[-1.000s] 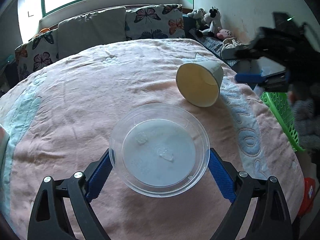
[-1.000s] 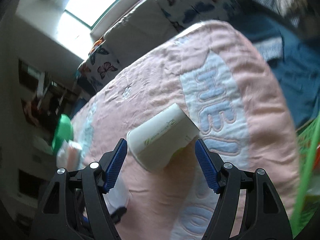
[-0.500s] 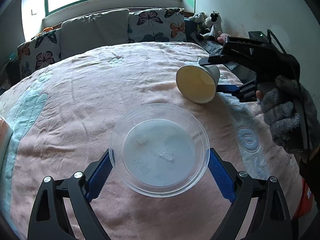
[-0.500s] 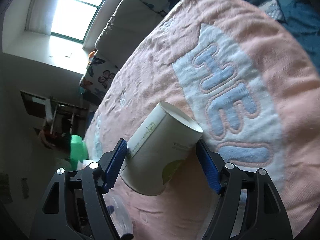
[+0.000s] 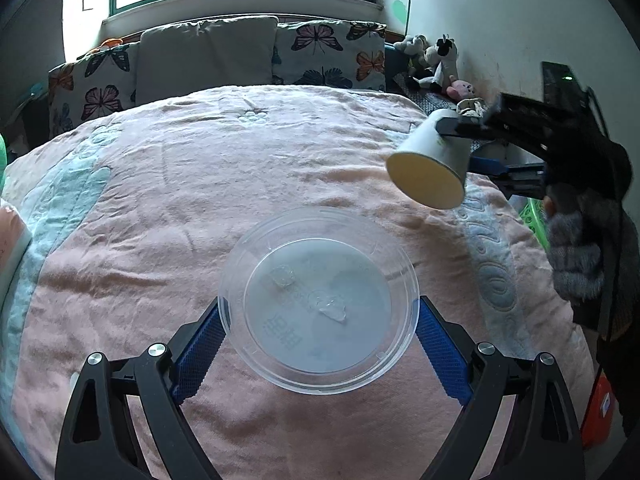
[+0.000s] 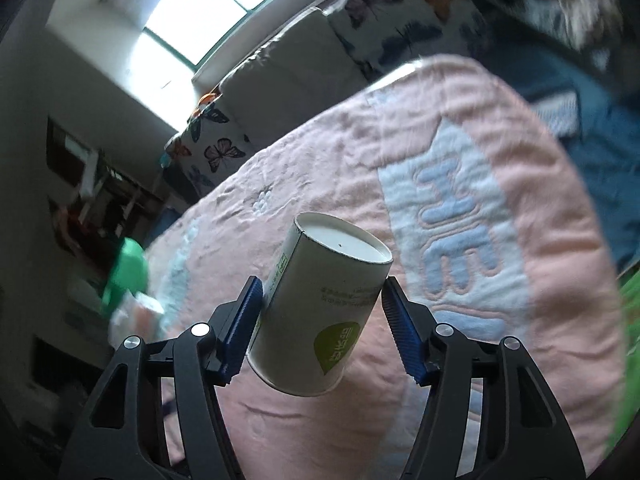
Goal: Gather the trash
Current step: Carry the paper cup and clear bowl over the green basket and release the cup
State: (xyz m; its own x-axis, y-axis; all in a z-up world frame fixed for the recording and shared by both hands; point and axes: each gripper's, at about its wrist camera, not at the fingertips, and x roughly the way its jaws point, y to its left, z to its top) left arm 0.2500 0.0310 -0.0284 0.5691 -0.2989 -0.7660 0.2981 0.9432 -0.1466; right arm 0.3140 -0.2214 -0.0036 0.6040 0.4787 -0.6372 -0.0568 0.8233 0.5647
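Two grippers over the pink quilt (image 5: pixel 168 184). Left gripper (image 5: pixel 319 332), low centre: fingers clasp the clear plastic lid (image 5: pixel 319 300) by its rim. Right gripper (image 6: pixel 322 312), gloved hand (image 5: pixel 576 256) at right edge: fingers pinch the paper cup (image 6: pixel 320 308), tilted, lifted clear of the bed.

— Left gripper (image 5: pixel 319 344): black angular frames, triangular cut-outs, silver round screws near the knuckles, ribbed blue pads (image 5: pixel 199 350).

— Same build on the right gripper (image 6: pixel 322 320): black, silver screws, blue ridged pads (image 6: pixel 403 334)?

— Same. From the left wrist view, black body, tiny green light on top, grey fuzzy glove (image 5: pixel 576 256) over the hand.
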